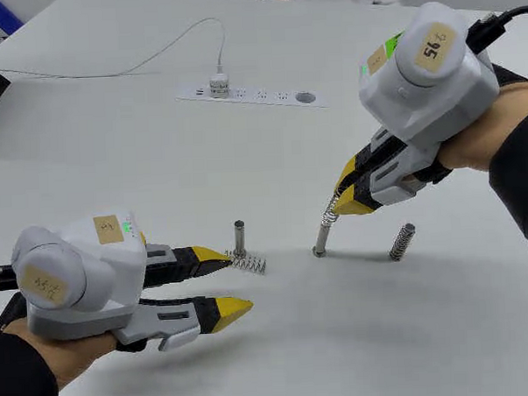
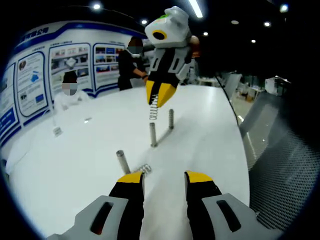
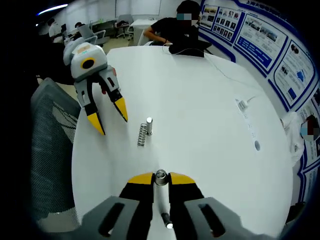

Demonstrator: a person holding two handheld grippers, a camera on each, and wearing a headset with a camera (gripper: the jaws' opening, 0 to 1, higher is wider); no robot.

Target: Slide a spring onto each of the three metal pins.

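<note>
Spring [image 1: 330, 213] in hand: gripped at its upper end by the right gripper [image 1: 338, 202], jaws pinched narrow on it, lower coils at the top of the middle pin [image 1: 322, 241], which stands upright on the table [image 1: 157, 159]. Third pin [image 1: 402, 242], beyond it, appears already sleeved with a spring. Near pin [image 1: 239, 237] is bare; a loose spring [image 1: 248, 264] lies on its side just beside its base. Left gripper [image 1: 241, 284] hovers near that pin, jaws wide, holding nothing. Risks: the held spring hangs bent off the pin's axis, so pressing down may buckle it or snag a coil on the rim; sideways load could tip the pin; early release could flick the spring away
</note>
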